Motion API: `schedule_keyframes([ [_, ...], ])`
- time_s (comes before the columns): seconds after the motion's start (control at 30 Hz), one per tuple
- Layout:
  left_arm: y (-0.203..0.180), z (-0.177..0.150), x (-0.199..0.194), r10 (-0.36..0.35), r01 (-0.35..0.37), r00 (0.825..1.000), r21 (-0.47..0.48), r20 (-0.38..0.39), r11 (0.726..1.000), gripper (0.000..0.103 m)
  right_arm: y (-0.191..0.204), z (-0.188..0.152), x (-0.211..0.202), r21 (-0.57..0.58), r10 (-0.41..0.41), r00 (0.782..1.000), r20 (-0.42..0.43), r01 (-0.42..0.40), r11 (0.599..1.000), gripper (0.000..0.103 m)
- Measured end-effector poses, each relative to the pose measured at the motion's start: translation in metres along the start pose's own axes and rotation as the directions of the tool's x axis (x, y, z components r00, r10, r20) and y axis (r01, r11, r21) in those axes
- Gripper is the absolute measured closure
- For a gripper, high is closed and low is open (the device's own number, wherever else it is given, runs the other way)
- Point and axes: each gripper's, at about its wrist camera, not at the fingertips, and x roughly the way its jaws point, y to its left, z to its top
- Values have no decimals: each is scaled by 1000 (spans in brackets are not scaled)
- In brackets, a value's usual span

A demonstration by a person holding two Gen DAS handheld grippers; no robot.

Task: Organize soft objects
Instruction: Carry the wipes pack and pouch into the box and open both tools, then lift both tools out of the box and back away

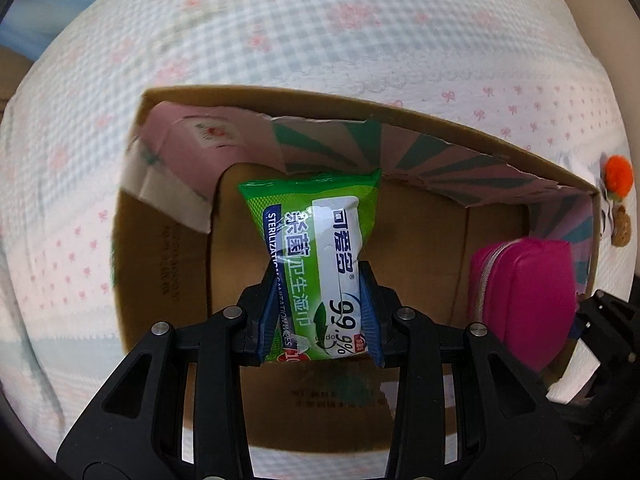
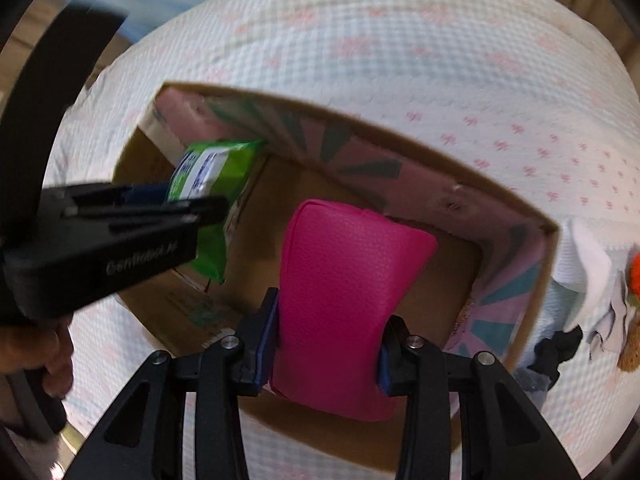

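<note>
My left gripper (image 1: 320, 308) is shut on a green pack of wet wipes (image 1: 316, 248), which hangs over the open cardboard box (image 1: 420, 216). Its blue pads squeeze the pack at the lower half. My right gripper (image 2: 326, 344) is shut on a pink zip pouch (image 2: 340, 292), held inside the box mouth (image 2: 400, 152) on the right side. In the left wrist view the pink pouch (image 1: 520, 300) shows at the right of the box. In the right wrist view the left gripper body (image 2: 100, 248) and the wipes pack (image 2: 212, 184) show at the left.
The box stands on a white quilt with pink bows (image 1: 320, 40). Beside the box's right wall lie an orange pompom (image 1: 619, 174), a brown round piece (image 1: 622, 226) and a white cloth (image 2: 588, 256). A hand (image 2: 56, 360) holds the left gripper.
</note>
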Motion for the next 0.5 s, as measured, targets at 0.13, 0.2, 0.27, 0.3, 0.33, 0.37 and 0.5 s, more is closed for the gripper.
schedule_keyframes([
  [0.13,-5,6,1,-32,32,999,8,-25,999,0,8,-4,4,-71,-19,1000,21,21,997,22],
  [0.2,-5,7,0,-12,12,1000,7,-1,1000,0,12,-8,3,-112,-4,1000,19,6,994,0],
  [0.27,-3,9,2,-19,19,1000,-6,-11,1000,0,14,-10,2,-127,-7,1000,17,10,992,0],
  [0.3,-2,9,3,-25,25,1000,-16,-15,1000,0,14,-12,1,-127,-3,1000,23,6,992,0],
  [0.33,-1,9,2,-27,27,1000,-22,-14,999,0,14,-13,-1,-121,0,999,32,4,993,0],
  [0.37,-1,9,2,-28,28,1000,-27,-12,999,0,13,-14,-4,-115,4,999,42,1,993,0],
  [0.5,-1,8,-7,-31,31,1000,-31,1,999,0,11,-16,-18,-98,-2,997,74,10,995,0],
])
